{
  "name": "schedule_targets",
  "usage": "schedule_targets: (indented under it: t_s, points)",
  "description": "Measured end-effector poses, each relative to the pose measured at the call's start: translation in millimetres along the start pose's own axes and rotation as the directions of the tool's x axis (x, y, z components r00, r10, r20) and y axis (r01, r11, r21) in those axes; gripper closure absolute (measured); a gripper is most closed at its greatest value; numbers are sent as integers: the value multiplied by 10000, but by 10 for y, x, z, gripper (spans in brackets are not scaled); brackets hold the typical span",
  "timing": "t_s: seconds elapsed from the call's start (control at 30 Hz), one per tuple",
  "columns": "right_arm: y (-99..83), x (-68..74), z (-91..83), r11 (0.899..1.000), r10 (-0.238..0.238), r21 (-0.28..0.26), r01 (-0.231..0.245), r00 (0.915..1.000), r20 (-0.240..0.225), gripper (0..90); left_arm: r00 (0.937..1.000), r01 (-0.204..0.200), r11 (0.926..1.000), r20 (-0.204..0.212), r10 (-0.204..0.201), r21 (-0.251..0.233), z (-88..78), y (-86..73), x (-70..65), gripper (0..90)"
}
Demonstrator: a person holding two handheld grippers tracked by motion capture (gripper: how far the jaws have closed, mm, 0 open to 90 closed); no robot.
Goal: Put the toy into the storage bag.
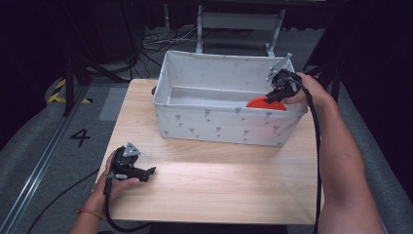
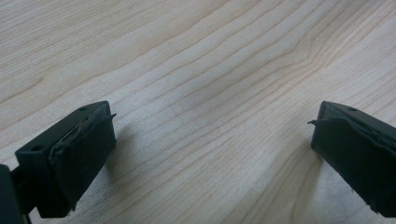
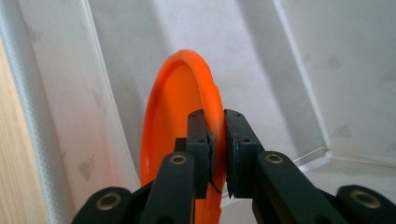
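An orange plate (image 1: 265, 103) stands on edge inside the white fabric bin (image 1: 214, 122), at its right end. My right gripper (image 1: 273, 93) reaches over the bin's right rim and is shut on the plate's rim. In the right gripper view the two jaws pinch the orange plate (image 3: 180, 107) near its upper edge, with my right gripper (image 3: 217, 140) clamped around the rim. My left gripper (image 1: 148, 172) rests low over the wooden table (image 1: 219, 180) near the front left, open. In the left gripper view my left gripper (image 2: 212, 140) has its jaws wide apart with bare wood between them.
The bin sits across the back half of the table. Beyond the table lie a grey floor, cables (image 1: 165, 41) and a metal stand (image 1: 238, 24). A floor mark reading 4 (image 1: 80, 137) is to the left.
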State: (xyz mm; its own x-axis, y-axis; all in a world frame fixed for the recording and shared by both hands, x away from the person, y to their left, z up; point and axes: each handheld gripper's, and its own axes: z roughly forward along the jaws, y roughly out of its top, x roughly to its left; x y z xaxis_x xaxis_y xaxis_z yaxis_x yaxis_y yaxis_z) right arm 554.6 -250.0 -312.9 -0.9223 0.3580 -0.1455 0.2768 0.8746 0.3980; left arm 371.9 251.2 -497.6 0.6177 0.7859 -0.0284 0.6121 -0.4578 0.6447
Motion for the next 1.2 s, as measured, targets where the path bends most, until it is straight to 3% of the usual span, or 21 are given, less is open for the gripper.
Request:
schedule_targets:
  t_s: [0.07, 0.3, 0.47, 0.57, 0.67, 0.83, 0.9, 1.1, 1.17, 1.2]
  points:
    - [0, 6, 47, 9996, 41, 277, -42, 10000, 25, 814, 10000, 4, 10000, 8, -4, 16, -1, 0, 0, 2]
    - [-27, 37, 109, 9987, 119, 495, -119, 9999, -6, 796, 10000, 6, 10000, 8, -6, 34, -1, 0, 0, 2]
    - [-44, 52, 19, 9998, 194, -56, -193, 9997, 112, 789, 10000, 6, 10000, 7, -6, 34, -1, 0, 0, 1]
    - [-51, 55, -10, 9993, 367, -112, -362, 9979, 530, 750, 10000, 4, 10000, 7, -4, 34, -1, 0, 0, 2]
    - [-67, 60, -62, 9955, 754, -637, -702, 9937, 828, 689, 10000, 4, 10000, 6, -4, 36, -1, 0, -1, 2]
    - [-127, 146, -191, 9739, 1250, -1996, -1080, 9893, 747, 609, 10000, -11, 10000, 5, 11, 18, -1, 0, 0, 2]
    - [-154, 186, -233, 9673, 1344, -2273, -1123, 9874, 840, 571, 10000, -39, 10000, -29, 39, -25, 1, -1, 1, 2]
    - [-274, 310, -393, 9199, 2115, -3550, -1668, 9732, 908, 496, 9999, -93, 9999, -84, 92, -60, 2, 1, 3, 2]
    - [-316, 359, -429, 9068, 2312, -3819, -1787, 9681, 961, 474, 9999, -78, 10000, -68, 77, -46, 1, 0, 2, 2]
    - [-316, 359, -429, 9068, 2312, -3819, -1787, 9681, 961, 474, 9999, -74, 10000, -74, 73, -54, 1, 0, 2, 2]
